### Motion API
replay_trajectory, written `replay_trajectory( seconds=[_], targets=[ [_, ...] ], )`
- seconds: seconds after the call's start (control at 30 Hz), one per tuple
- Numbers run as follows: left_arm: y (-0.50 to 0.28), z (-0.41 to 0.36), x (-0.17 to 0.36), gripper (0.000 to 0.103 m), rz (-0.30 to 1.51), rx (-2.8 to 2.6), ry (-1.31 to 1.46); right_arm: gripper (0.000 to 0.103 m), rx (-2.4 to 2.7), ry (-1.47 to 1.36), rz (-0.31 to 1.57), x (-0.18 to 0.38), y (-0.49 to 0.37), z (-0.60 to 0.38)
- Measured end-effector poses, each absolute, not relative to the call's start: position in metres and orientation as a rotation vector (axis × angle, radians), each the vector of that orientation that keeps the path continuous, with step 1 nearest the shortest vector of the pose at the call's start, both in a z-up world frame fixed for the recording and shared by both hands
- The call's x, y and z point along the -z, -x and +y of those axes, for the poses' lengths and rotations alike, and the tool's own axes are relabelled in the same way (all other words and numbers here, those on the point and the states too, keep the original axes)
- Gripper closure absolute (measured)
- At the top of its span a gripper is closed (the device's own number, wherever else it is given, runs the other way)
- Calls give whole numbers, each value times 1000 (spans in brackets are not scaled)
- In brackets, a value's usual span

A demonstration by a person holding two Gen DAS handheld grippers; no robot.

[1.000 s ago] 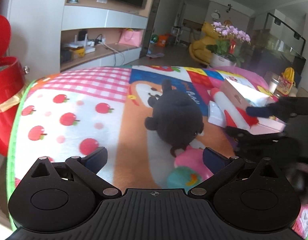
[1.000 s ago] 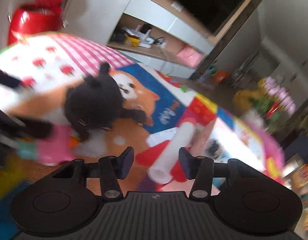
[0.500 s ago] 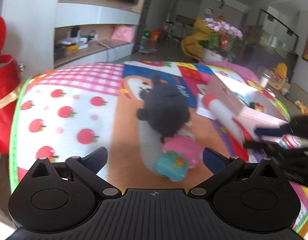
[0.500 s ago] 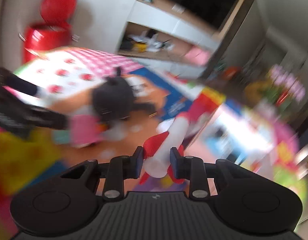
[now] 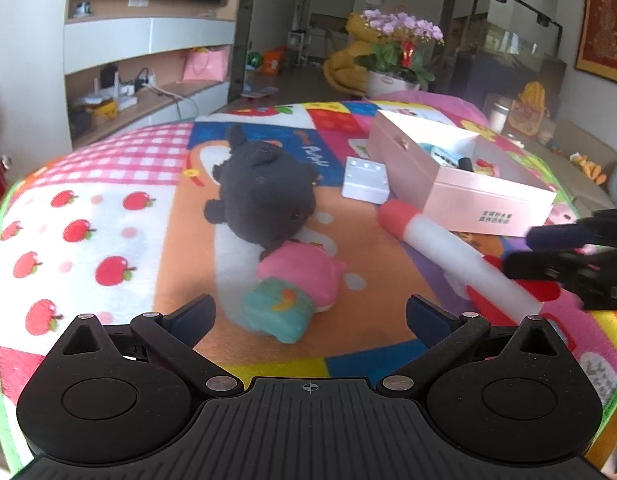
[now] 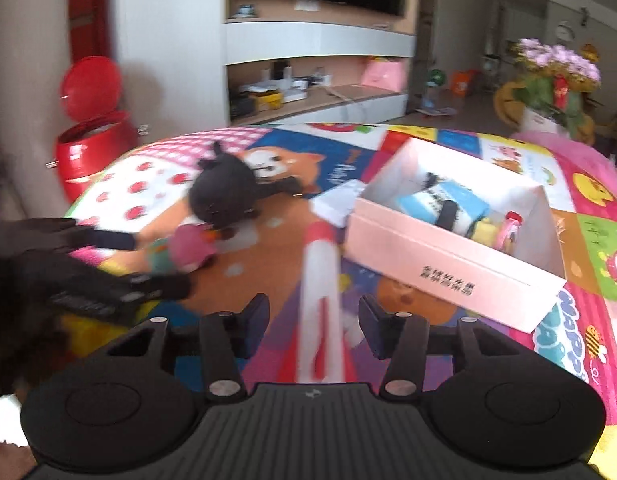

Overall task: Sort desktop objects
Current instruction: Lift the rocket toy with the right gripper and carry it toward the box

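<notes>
A white toy rocket (image 5: pixel 448 248) with a red nose and red fins lies on the colourful play mat (image 5: pixel 108 200) beside an open pink box (image 5: pixel 468 196). My right gripper (image 6: pixel 313 308) straddles the rocket (image 6: pixel 320 264); its jaws are opening and the pads stand clear of it. The same gripper (image 5: pixel 536 250) shows at the right edge of the left wrist view. My left gripper (image 5: pixel 310 312) is wide open just short of a pink and teal soft toy (image 5: pixel 296 280), which leans on a black plush animal (image 5: pixel 264 196).
The pink box (image 6: pixel 428 256) holds several small items. A small white box (image 5: pixel 366 180) sits against its far corner. A red bin (image 6: pixel 92 144) stands off the mat's left side. Shelving and a potted orchid (image 5: pixel 400 40) are behind.
The right gripper closed on the rocket half a second ago and its jaws have now parted. It rolled and drew back, leaving the rocket pointing straight ahead by the box. The left gripper shifted sideways.
</notes>
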State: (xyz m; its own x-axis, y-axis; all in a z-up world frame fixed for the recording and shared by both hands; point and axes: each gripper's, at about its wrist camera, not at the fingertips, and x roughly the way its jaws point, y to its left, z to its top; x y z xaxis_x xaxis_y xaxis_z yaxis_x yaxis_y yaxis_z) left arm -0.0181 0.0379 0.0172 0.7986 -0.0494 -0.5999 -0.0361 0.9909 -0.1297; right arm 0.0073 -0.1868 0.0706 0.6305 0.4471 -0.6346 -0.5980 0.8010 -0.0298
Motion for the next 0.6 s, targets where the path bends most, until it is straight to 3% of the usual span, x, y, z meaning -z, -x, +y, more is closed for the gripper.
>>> replay_trajectory(
  seconds=[0.17,0.23,0.27,0.6],
  targets=[
    [20,40,-21,0,610,-15,112,54,-602,190,708,-44,-40,-170],
    [19,39,-22,0,609,-10,103,64,-608,181,763,-34,-47,-166],
    [17,39,-21,0,609,-6,100,76,-616,169,792,-31,-49,-167],
    [-4,32,-12,0,652,27,101,75,-560,128,774,-49,2,-237]
  ],
)
